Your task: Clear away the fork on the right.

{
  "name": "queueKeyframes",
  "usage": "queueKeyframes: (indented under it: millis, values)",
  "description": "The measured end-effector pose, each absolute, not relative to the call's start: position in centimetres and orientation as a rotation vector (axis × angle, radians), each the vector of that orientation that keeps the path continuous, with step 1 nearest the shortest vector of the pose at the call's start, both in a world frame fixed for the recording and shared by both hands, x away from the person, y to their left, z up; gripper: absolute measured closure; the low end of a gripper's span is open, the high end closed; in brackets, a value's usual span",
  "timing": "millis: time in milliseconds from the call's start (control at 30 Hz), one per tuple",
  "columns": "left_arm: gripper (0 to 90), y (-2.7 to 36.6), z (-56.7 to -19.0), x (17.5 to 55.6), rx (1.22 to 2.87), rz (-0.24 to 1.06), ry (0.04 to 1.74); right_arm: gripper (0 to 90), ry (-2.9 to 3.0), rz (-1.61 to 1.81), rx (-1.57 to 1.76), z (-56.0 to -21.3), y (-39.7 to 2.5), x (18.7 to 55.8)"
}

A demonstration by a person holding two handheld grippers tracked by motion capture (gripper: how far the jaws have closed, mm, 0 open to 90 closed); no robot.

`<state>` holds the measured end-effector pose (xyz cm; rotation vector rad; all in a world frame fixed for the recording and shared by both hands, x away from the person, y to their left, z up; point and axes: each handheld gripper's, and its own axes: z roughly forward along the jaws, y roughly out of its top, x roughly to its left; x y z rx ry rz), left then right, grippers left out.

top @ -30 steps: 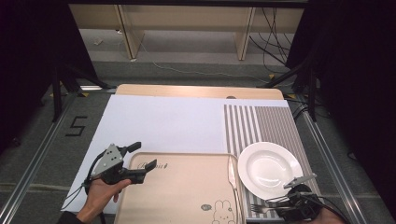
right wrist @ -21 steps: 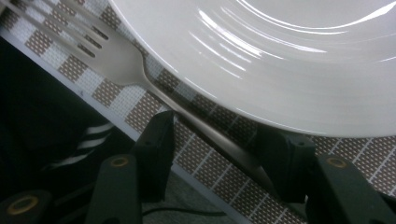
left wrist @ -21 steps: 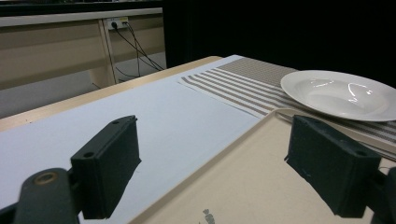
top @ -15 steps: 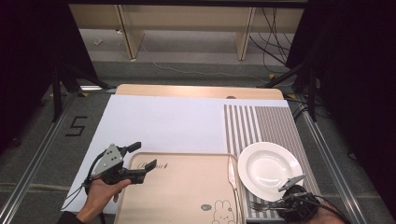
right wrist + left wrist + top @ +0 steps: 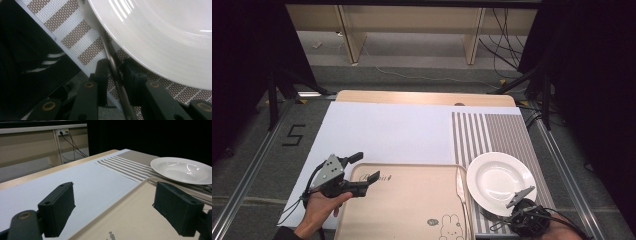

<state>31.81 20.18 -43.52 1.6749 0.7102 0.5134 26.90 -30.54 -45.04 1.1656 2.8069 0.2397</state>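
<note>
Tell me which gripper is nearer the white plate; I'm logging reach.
Right. The right gripper sits at the white plate's near rim, closed on a metal utensil; the left gripper is across the tray.

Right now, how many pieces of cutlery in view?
2. A pale knife lies on the tray's right edge. A metal utensil, head hidden, sits between the right gripper's jaws beside the plate. More may be hidden.

A lab recording bay: black curtains (image 5: 242,75), floor rails (image 5: 247,185), loose cables (image 5: 507,30).
</note>
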Motion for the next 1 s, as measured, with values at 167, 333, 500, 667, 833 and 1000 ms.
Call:
queueKeyframes:
  millis: [167,333,500,667,833,1000]
  values:
    - [16.2,20.2,-43.5,31.8,1.675,0.514,0.71,79.3,2.84,0.21,1.132,-45.0,-30.4,27.2]
    - [16.2,20.2,-43.6,31.8,1.676,0.513,0.712,82.2,2.873,0.172,1.05,-45.0,-29.9,27.2]
    - [16.2,20.2,-43.6,31.8,1.675,0.513,0.713,84.2,2.901,0.127,0.983,-45.0,-29.5,27.3]
    - [16.2,20.2,-43.6,31.8,1.677,0.512,0.712,84.7,2.911,0.105,0.922,-44.9,-29.3,27.2]
    - [16.2,20.2,-43.6,31.8,1.676,0.511,0.712,84.8,2.904,0.116,0.92,-44.9,-29.1,27.0]
    - [16.2,20.3,-43.5,31.8,1.674,0.514,0.715,84.9,2.914,0.123,0.87,-44.9,-28.2,26.9]
